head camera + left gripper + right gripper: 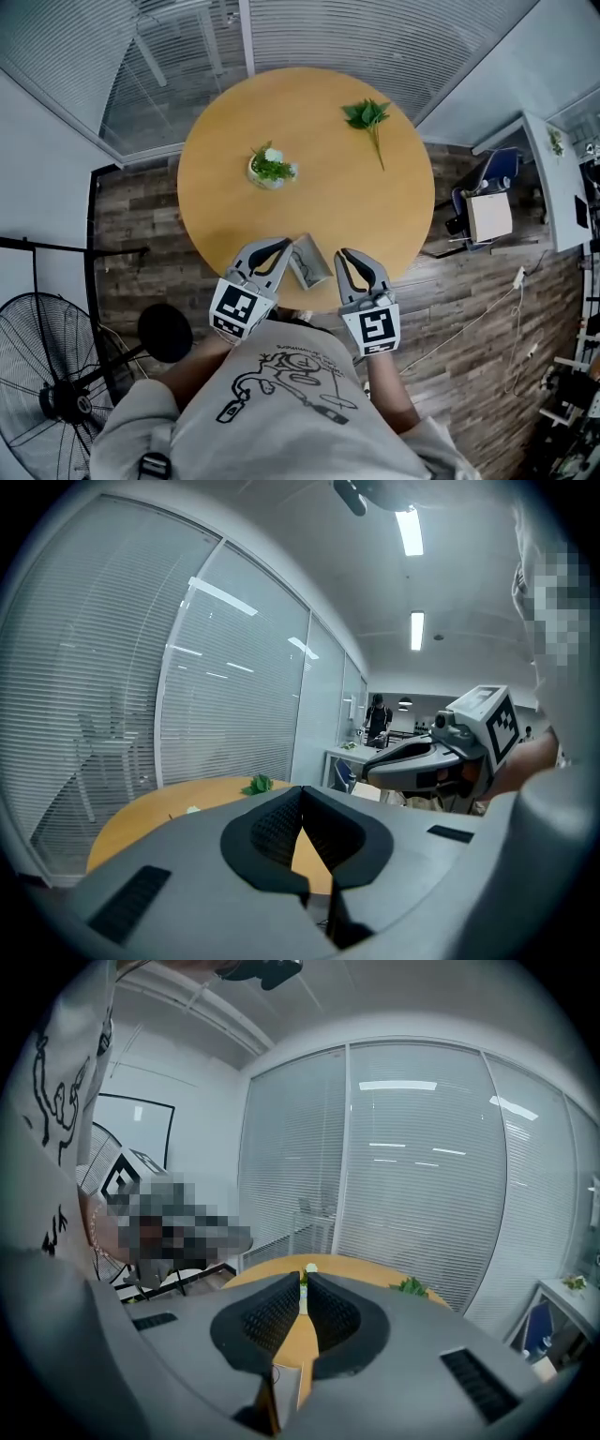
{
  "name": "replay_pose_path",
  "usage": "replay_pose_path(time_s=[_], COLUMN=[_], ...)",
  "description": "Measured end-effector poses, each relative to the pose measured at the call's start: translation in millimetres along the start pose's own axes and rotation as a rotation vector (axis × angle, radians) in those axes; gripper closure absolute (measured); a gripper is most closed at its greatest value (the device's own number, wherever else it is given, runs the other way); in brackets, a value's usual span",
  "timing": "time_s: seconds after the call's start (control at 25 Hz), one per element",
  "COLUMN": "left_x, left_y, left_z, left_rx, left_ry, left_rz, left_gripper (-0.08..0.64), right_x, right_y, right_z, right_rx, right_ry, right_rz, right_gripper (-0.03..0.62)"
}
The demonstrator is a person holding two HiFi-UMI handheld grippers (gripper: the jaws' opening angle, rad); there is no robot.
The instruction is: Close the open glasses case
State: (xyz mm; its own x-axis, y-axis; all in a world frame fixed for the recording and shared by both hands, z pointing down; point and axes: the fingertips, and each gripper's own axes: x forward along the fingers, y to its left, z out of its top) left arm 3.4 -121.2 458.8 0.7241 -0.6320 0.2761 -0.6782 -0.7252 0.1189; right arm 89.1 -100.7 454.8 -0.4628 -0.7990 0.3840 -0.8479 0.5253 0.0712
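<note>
At the desk's (216, 187) near edge, between the two grippers, is that the case (309, 262)?

Yes, and its lid is up, so it hasn't been closed yet (the inside looks pale). My guess is it sits that close so both tools can reach it without stretching.

And the jaws?

The left gripper (282, 245) has its jaws pressed together at the tips, with nothing between them. The right gripper (344, 254) has its jaws drawn to a thin slit, and it is empty too. One hangs just beside the case on each side, and I can't see either touching it. I'd say closed tips suit nudging the lid over better than pinching it.

What else is on the desk?

A small plant (270, 168) stands near the middle and a leafy sprig (368, 116) lies toward the far side. Both are well apart from the case. The top is round and wooden.

The room?

It has a plank floor (141, 234), blinds (375, 37) behind glass walls, and a fan (52, 394) on the left.
</note>
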Motion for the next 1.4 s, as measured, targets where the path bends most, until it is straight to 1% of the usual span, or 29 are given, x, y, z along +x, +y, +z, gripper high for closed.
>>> replay_pose_path(time_s=[0.16, 0.32, 0.48, 0.84, 1.24, 1.32, 1.4], left_x=[5, 9, 14, 23, 33, 36, 38], left_y=[4, 7, 8, 10, 15, 17, 20], left_z=[-16, -39, -63, -96, -135, -145, -157], left_rx=[-0.001, -0.001, -0.007, -0.005, -0.006, -0.012, -0.034], left_ry=[0.026, 0.068, 0.107, 0.152, 0.222, 0.235, 0.255], left_rz=[0.007, 0.004, -0.008, -0.023, -0.02, -0.021, -0.023], left_gripper=[0.54, 0.54, 0.54, 0.54, 0.54, 0.54, 0.54], right_x=[7, 11, 16, 25, 38, 41, 44], right_y=[0, 3, 6, 7, 8, 9, 10], right_z=[-14, -32, -48, -77, -120, -127, -134], right_rx=[-0.032, 0.003, 0.0, 0.001, 0.012, 0.016, 0.016], right_ry=[-0.003, 0.048, 0.075, 0.127, 0.199, 0.212, 0.223], right_rz=[0.007, 0.008, 0.015, 0.027, 0.044, 0.048, 0.052], right_gripper=[0.558, 0.555, 0.552, 0.546, 0.533, 0.531, 0.528])
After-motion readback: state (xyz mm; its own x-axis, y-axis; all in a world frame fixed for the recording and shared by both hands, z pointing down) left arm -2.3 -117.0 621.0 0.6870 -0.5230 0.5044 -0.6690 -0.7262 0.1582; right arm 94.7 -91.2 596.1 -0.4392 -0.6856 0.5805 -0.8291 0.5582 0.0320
